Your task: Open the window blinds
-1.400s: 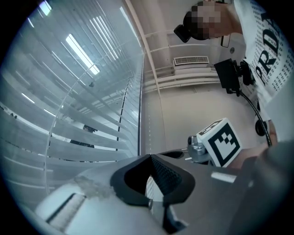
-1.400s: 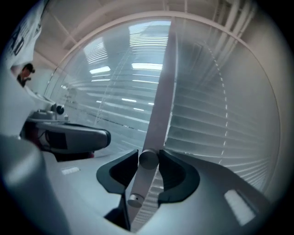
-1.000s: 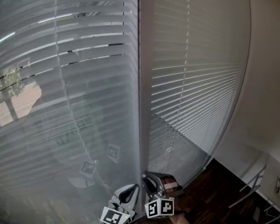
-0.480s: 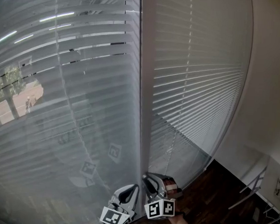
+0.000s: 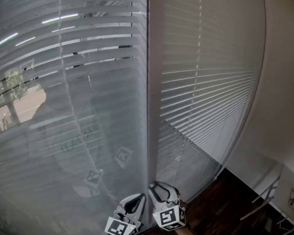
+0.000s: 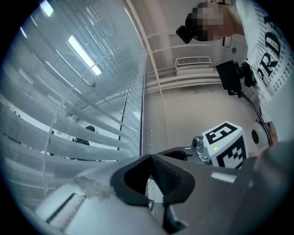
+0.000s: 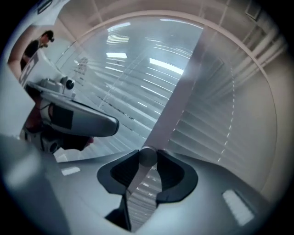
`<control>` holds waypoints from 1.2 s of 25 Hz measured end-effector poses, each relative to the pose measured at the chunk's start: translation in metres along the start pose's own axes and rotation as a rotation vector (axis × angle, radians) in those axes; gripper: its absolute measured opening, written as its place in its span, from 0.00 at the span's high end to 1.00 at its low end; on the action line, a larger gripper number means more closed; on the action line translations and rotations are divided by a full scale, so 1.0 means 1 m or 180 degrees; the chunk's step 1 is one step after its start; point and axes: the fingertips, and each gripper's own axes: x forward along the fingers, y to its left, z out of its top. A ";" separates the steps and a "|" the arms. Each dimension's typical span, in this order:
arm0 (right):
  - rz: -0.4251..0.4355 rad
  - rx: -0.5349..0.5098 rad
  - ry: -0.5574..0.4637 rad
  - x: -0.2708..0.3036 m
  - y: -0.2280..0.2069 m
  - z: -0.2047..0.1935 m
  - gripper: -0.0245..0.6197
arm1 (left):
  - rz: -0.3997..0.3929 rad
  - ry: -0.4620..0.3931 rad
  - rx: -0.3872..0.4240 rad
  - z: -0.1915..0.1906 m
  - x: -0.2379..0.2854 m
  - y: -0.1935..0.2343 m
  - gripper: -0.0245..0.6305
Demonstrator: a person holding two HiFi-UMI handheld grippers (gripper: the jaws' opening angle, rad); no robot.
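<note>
Window blinds (image 5: 208,93) | right hand-held gripper (image 5: 157,188) clamps round knob (image 7: 147,156) | at window frame (image 5: 151,115)

The post (image 5: 149,114) stands between the left blind (image 5: 79,85) and the right blind (image 5: 208,83). Low on it, my left gripper (image 5: 140,196) sits just left of my right gripper (image 5: 155,187), whose jaws flank the post's knob (image 7: 147,156).

A glass pane (image 5: 80,150) is walling off the blind slats (image 5: 203,88) from any reach; the upright frame post (image 5: 149,114) is standing dead ahead; the left gripper (image 5: 139,197) and right gripper (image 5: 156,188) are crowding each other beside it; rightward, the dark floor (image 5: 221,208) is lying open, the wall (image 5: 282,98) bounding it.
</note>
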 end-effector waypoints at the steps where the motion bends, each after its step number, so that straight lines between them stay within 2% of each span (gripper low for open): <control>1: 0.0007 0.0163 -0.0038 0.000 -0.001 0.000 0.77 | -0.0003 -0.0001 -0.0001 0.000 0.000 0.000 0.97; 7: 0.0039 0.0820 -0.0175 -0.001 -0.003 -0.001 0.77 | -0.0003 0.0008 0.0003 0.000 -0.002 0.001 0.97; 16: 0.0038 0.1554 -0.0350 -0.001 -0.008 -0.004 0.77 | -0.0022 0.0019 -0.0015 0.000 -0.002 0.001 0.97; 20: 0.0055 0.2056 -0.0470 -0.001 -0.010 -0.004 0.77 | -0.0021 0.0016 -0.0020 0.001 -0.003 0.001 0.97; 25: 0.0044 0.2287 -0.0511 -0.001 -0.011 -0.004 0.77 | -0.0026 0.0021 -0.0025 0.001 -0.004 0.001 0.97; 30: -0.0011 0.1981 -0.0426 -0.001 -0.010 -0.004 0.77 | -0.0037 0.0015 -0.0039 0.000 -0.004 -0.001 0.97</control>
